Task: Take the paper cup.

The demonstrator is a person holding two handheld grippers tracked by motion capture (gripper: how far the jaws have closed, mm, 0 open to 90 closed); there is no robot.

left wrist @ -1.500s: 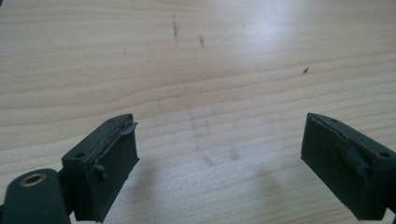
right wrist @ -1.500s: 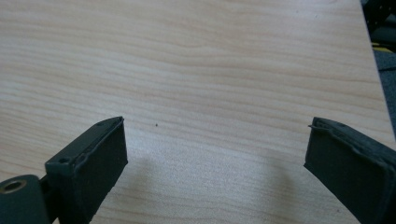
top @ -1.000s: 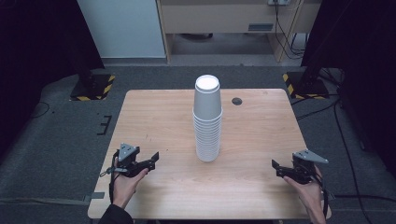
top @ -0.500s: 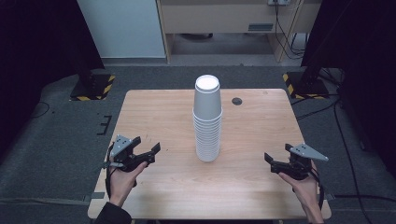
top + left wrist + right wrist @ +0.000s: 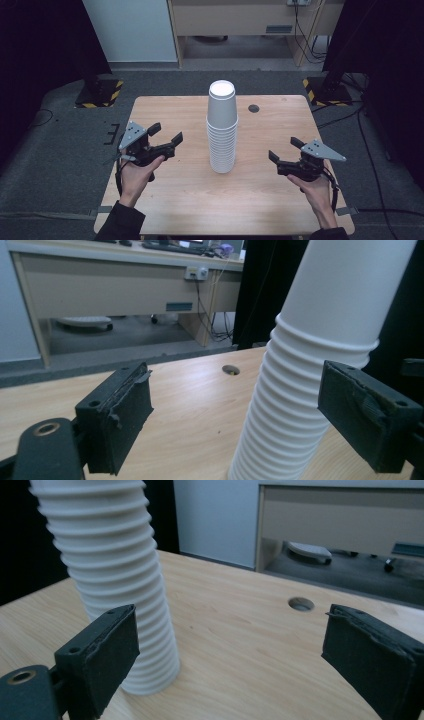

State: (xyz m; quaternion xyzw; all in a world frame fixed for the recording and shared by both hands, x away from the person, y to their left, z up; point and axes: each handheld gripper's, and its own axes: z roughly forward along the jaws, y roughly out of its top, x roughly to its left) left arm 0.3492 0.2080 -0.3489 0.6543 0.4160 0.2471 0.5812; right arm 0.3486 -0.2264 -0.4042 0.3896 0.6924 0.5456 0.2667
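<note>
I held my left gripper [image 5: 166, 134] and right gripper [image 5: 284, 149] wide open, empty, on either side of the upright stack of white cups [image 5: 222, 129], touching nothing.

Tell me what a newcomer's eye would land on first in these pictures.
First, the tall stack of white paper cups, standing upside down at the middle of the wooden table. Next, the two black grippers flanking it, both open and apart from it: the left gripper toward the table's left edge, the right gripper at its right. A small round hole sits behind the stack.
</note>
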